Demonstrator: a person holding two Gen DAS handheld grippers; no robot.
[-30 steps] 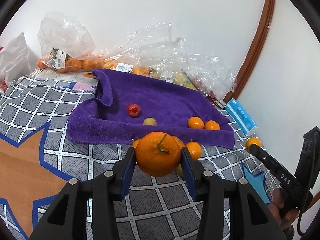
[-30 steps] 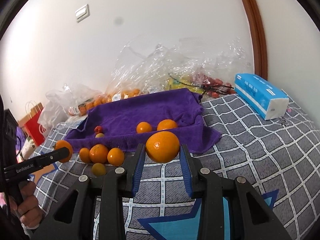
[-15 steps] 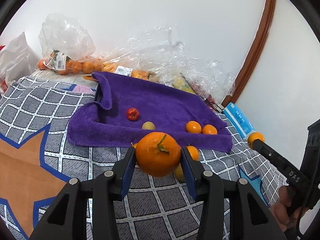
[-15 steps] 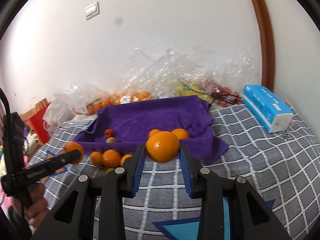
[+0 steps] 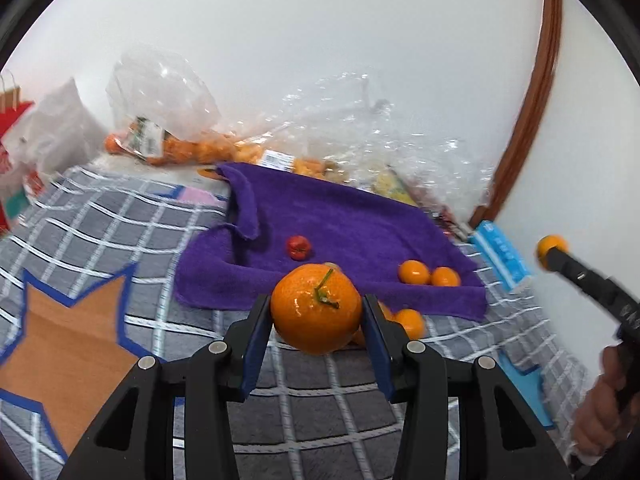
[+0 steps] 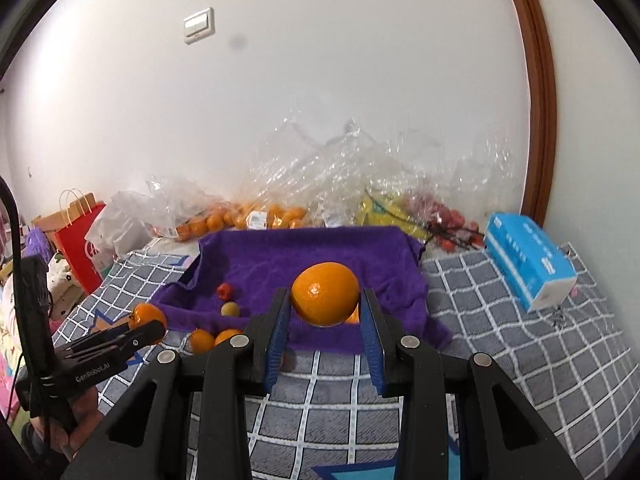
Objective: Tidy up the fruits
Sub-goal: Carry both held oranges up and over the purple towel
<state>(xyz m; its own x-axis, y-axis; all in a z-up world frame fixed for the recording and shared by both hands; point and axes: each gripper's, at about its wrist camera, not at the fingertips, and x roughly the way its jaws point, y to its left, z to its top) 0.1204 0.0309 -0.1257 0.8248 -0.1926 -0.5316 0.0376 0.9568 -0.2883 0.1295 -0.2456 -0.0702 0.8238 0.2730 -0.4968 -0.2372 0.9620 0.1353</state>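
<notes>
The left gripper clamps a stemmed orange between its blue pads, above the checked blanket just short of the towel's near edge. The orange is roughly round, with no clear long axis; its green stem faces the camera, tilted up and right.

The right gripper pinches a plain orange, slightly wider than tall, its broad axis running pad to pad, in the air before the purple towel.

On the towel lie a red fruit near its folded left corner and two small oranges towards its right end. More oranges sit on the blanket by the towel's near edge. A blue tissue box lies right of the towel; plastic bags are heaped behind it.
</notes>
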